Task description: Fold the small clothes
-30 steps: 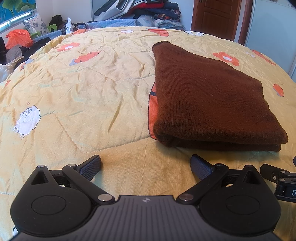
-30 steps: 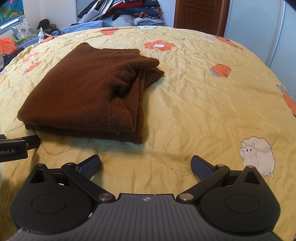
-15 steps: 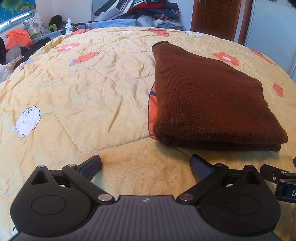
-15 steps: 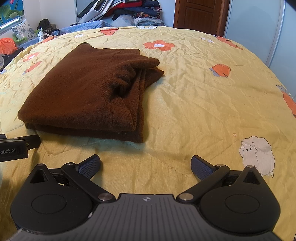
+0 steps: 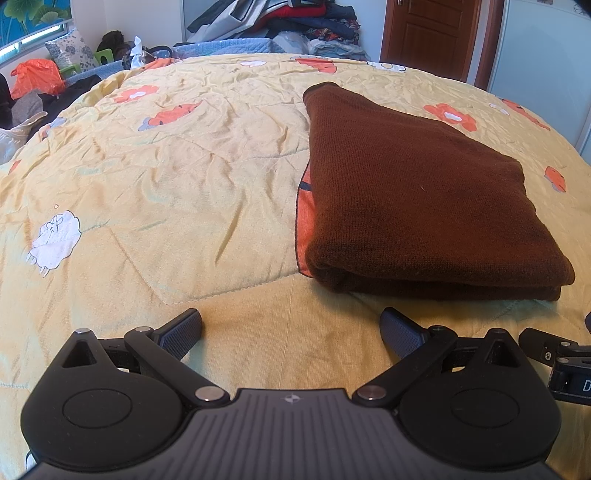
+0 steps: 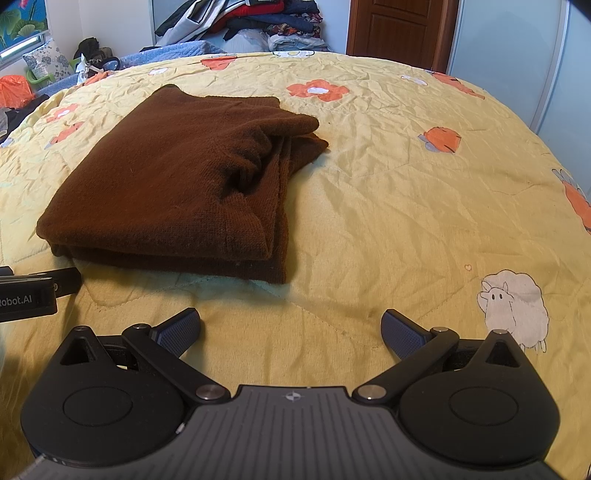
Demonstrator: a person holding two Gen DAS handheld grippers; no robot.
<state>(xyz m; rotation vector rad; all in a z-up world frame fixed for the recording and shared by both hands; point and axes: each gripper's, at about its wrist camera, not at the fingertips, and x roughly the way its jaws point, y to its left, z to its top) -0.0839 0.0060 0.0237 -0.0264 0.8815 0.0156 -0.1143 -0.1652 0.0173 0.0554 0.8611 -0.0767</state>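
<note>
Brown knit sweater lies folded in a thick rectangle mid-bed on the wrinkled yellow quilt printed with orange flowers and sheep. Left tool and right tool gape wide, empty, near its front edge. Clothes pile beyond.

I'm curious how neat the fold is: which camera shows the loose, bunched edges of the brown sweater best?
The right wrist view: the brown sweater turns its rumpled, layered open side toward it. The left wrist view shows only the smooth top and stacked near edge.
</note>
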